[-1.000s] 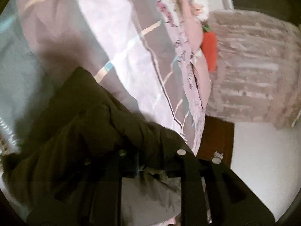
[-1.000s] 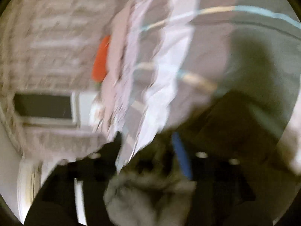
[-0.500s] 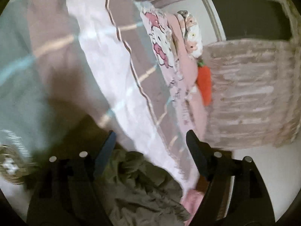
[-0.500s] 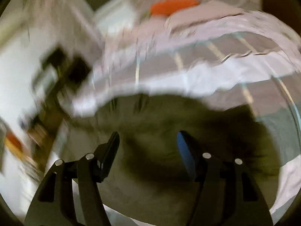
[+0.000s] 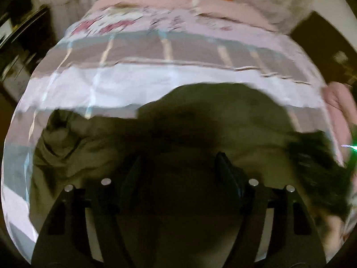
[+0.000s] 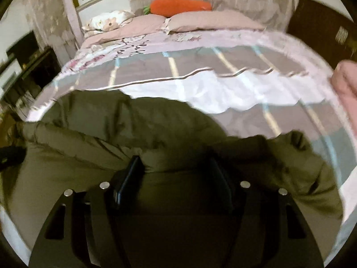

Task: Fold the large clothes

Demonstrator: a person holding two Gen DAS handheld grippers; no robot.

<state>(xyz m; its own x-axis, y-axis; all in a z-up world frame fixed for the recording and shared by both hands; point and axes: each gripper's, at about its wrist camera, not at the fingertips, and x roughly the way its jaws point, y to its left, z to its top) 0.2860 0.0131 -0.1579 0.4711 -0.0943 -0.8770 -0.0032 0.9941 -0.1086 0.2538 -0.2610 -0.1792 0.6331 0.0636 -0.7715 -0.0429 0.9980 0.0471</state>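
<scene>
Coat, olive, lying rumpled on striped bedspread: left gripper, clamped on it a second ago, has just been opening and now hangs empty above it, right gripper likewise open, so a fold seemingly just ended.

Your olive-green padded coat lies crumpled and spread across the near end of the striped bedspread; a dark furry trim, probably its hood, edges one side.

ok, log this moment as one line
left gripper open, jaws just opened | right gripper open | both over jacket | jacket on bed
</scene>
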